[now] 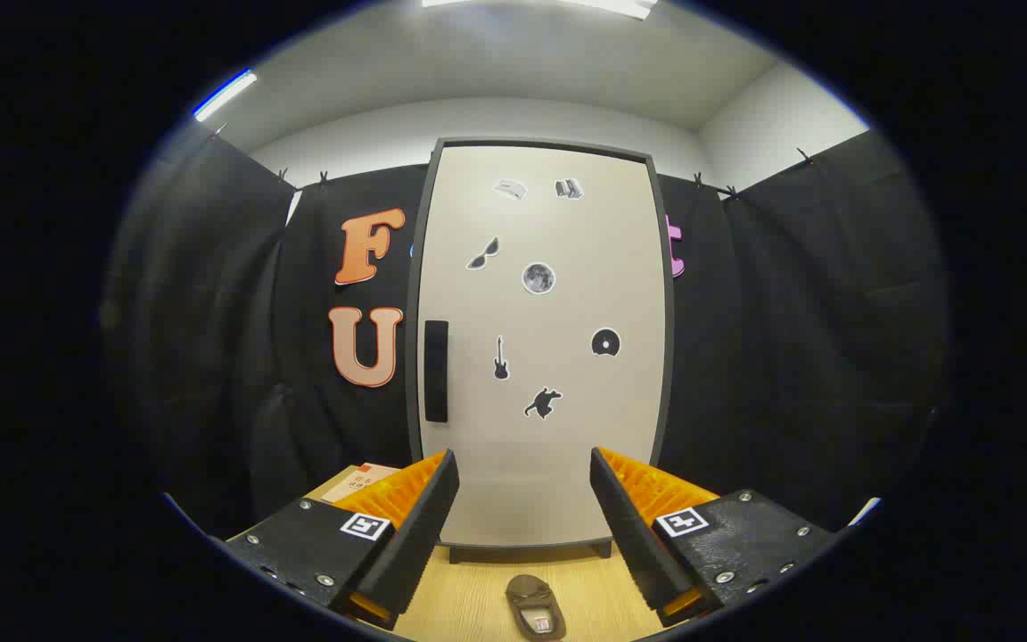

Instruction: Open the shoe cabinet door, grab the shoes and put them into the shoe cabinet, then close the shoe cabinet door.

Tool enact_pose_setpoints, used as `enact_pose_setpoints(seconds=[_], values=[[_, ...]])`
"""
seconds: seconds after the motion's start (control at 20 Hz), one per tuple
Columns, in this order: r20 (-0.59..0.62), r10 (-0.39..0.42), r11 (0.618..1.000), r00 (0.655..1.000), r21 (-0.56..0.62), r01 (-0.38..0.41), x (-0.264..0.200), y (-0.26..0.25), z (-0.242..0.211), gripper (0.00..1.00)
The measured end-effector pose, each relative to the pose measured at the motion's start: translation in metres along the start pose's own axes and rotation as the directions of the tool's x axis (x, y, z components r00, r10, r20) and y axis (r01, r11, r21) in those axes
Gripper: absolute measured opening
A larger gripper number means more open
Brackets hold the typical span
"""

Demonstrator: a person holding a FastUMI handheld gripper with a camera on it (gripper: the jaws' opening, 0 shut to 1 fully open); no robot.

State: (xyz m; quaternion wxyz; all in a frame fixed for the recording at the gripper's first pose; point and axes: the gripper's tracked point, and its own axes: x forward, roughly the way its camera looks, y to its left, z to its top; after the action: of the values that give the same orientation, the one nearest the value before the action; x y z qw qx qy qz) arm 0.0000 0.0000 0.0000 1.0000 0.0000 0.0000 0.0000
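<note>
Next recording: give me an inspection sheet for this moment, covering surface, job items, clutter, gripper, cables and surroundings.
Surface: light wooden floor, bare around the shoe.
Job's things: shoe cabinet stands upright beyond the fingers, its pale door shut, dark handle on the door's left edge, small stickers on the front. One brown shoe lies on the floor between the fingers, in front of the cabinet.
Clutter: a cardboard box left of the cabinet, partly behind the left finger.
Gripper: gripper open, fingers wide apart, holding nothing, aimed at the cabinet door.
Cables: nothing seen.
Surroundings: black cloth wall behind and beside the cabinet, white room walls and ceiling lights above.
</note>
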Motion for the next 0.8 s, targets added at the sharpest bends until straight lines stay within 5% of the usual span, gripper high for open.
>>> enact_pose_setpoints(seconds=[0.8], values=[[-0.002,-0.001,1.0,1.0,0.004,0.001,0.0001,-0.0009,0.0024,0.93]])
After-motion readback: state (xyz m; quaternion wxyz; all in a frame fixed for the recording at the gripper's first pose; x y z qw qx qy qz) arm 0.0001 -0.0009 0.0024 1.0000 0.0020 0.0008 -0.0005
